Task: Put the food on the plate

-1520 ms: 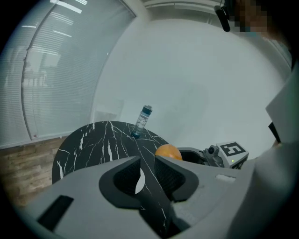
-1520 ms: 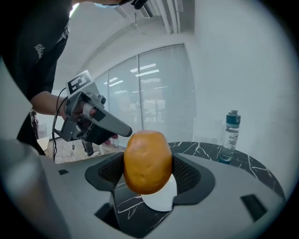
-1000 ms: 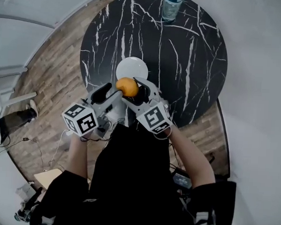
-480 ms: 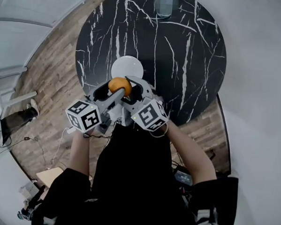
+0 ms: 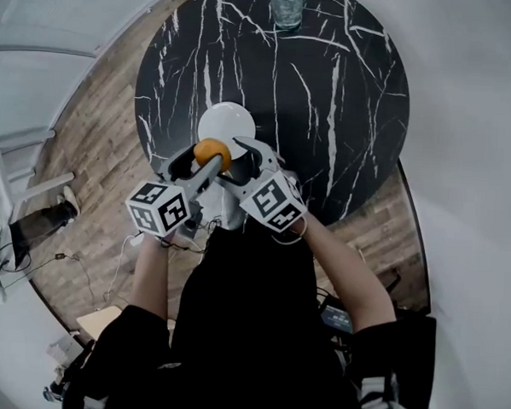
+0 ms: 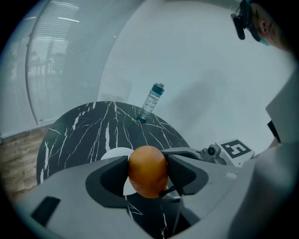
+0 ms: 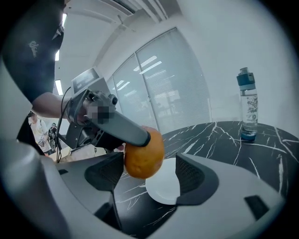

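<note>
**A:** Where does the job stand?

**B:** Roughly midway, I'd judge. The orange [image 5: 212, 153] is up in the air, pinched between the two pads of the left hand-held gripper [image 6: 147, 172], one pad on each side of it.

**A:** And the plate?

**B:** The plate [image 5: 227, 121] is white and bare. It sits on the black veined bench [image 5: 337, 118], towards the person's side. In the head view the fruit hangs at the plate's near rim, above it rather than on it.

**A:** What is the right hand-held gripper doing?

**B:** The right hand-held gripper [image 7: 148, 176] has its jaws spread. Its own view shows the orange between them, close to one pad with a clear gap to the other, so it squeezes nothing. Whether that near pad touches the skin, I can't tell.

**A:** A handover, then?

**B:** Possibly, or the two tools are simply crowded together. The pictures don't settle it.

**A:** What's left to do?

**B:** The whole placing. The fruit has to go over the middle of the plate, come down onto it, and be let go. It's round, so it may roll if it's released off-centre.

**A:** Anything else in the way?

**B:** Only a bottle [image 5: 286, 4] with a blue-green cap at the far edge of the bench, well apart from the plate
</note>
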{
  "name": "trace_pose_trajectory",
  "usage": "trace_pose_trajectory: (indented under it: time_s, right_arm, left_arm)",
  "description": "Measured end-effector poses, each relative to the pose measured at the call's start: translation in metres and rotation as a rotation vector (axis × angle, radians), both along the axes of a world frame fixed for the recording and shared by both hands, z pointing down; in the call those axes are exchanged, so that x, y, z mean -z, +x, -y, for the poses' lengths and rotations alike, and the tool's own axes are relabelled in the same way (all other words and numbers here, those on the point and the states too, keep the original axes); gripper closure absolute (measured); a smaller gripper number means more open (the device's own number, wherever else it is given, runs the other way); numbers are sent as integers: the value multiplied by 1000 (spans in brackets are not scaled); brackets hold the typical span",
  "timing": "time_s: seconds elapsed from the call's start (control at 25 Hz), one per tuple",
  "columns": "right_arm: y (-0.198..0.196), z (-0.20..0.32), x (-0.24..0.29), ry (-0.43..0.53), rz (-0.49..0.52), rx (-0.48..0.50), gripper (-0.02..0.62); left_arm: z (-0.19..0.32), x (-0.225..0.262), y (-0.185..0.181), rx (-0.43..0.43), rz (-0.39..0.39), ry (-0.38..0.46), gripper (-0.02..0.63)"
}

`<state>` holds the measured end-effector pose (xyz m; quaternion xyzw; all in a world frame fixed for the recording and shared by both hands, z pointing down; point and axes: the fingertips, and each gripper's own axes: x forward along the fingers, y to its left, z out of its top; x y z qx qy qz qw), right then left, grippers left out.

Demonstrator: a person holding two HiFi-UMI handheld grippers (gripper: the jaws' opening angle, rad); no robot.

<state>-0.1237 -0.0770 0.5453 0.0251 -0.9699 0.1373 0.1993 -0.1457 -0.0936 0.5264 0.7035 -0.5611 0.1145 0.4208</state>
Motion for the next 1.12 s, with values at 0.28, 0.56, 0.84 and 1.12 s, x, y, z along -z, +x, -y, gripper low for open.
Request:
trace_pose_trajectory:
  time_s: [0.28,0.56,0.84,1.12]
  right_arm:
    - [23,1,-21,-92,-32,-20,354]
    - [46,24,-26,-69,-16,-107,598]
    - [48,38,-37,-80,-11,-136,598]
    - [57,41,-39,-82,-16,-171,598]
  left_arm:
    - [0,-10,-6,-49,209,-46,349]
    - [5,-20,-8,-75,365,-97,349]
    - [5,-40,1,-136,418,-161,349]
    - [18,-58,4,-200,469,-199,348]
